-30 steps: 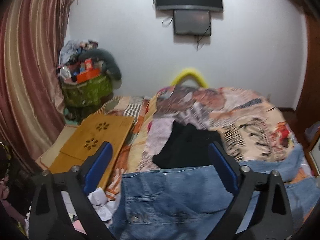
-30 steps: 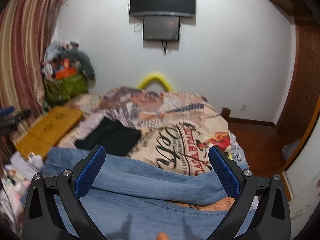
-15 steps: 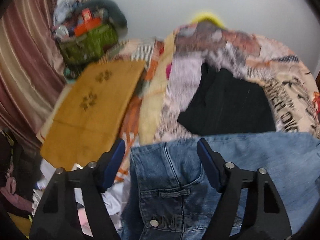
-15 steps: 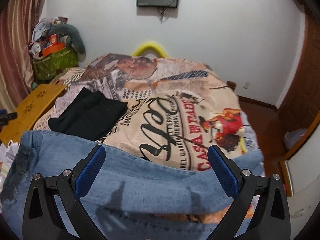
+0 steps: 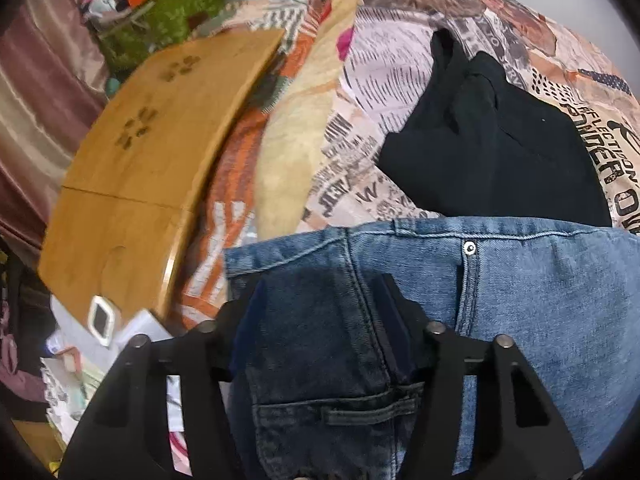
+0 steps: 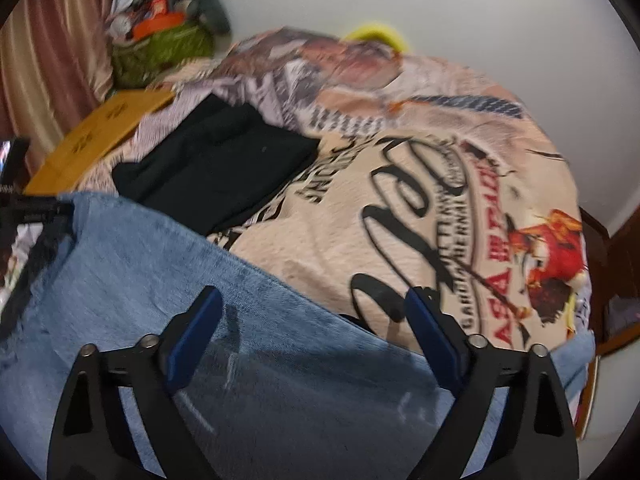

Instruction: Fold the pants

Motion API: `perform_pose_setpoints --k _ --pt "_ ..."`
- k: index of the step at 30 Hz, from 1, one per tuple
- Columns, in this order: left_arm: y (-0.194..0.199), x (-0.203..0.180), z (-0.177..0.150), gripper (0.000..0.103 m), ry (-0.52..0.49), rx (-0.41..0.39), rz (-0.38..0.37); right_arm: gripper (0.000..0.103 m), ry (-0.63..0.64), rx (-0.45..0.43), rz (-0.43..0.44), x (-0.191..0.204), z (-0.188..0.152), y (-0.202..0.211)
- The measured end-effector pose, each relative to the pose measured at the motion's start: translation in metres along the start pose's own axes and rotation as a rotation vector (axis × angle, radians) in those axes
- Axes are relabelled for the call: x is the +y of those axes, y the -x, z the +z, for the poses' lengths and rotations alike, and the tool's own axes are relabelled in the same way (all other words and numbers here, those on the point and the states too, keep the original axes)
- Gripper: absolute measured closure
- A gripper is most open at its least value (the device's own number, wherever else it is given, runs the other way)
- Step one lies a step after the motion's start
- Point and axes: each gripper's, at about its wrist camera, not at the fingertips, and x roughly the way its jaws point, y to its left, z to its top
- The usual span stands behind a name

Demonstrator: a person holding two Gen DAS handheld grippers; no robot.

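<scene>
Blue jeans (image 5: 540, 288) lie spread across the near end of the bed. My left gripper (image 5: 316, 304) points down at their waistband corner, near a belt loop (image 5: 368, 406) and a rivet (image 5: 469, 248). Its jaws are closing and shaded denim fills the gap between the fingers; I see no firm pinch. In the right wrist view the jeans (image 6: 120, 272) run from lower left to lower right. My right gripper (image 6: 314, 320) hovers over the far edge of a leg, jaws wide but closing, with denim edge and bedspread between them.
A folded black garment (image 5: 492, 148) (image 6: 216, 168) lies on the printed bedspread (image 5: 400, 60) (image 6: 400, 160) just beyond the jeans. A wooden lap tray (image 5: 152, 152) leans at the bed's left side. Behind it stands a green basket (image 5: 168, 16) of clutter. Papers litter the floor on the left.
Both grippers have dropped toward the jeans and tipped downward, so the wall screens left the view. The left jaws narrowed a lot around the waistband corner. The right jaws narrowed a little.
</scene>
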Motion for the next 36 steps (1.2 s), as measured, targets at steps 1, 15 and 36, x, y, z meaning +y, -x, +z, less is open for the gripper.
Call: perform_pose_setpoints --k 1,15,36 --pt "-0.003 0.002 0.001 0.053 0.012 0.01 -0.016 0.029 0.01 0.015 -0.001 0.002 -0.001 -0.005" --pt "0.004 0.0 -0.003 0.08 0.024 0.011 -0.085 0.07 -0.022 0.084 0.083 0.014 -0.019 -0.006" --pt "0.153 -0.019 -0.003 0.094 -0.085 -0.298 -0.013 0.097 -0.014 -0.188 -0.023 0.008 -0.004 0.116"
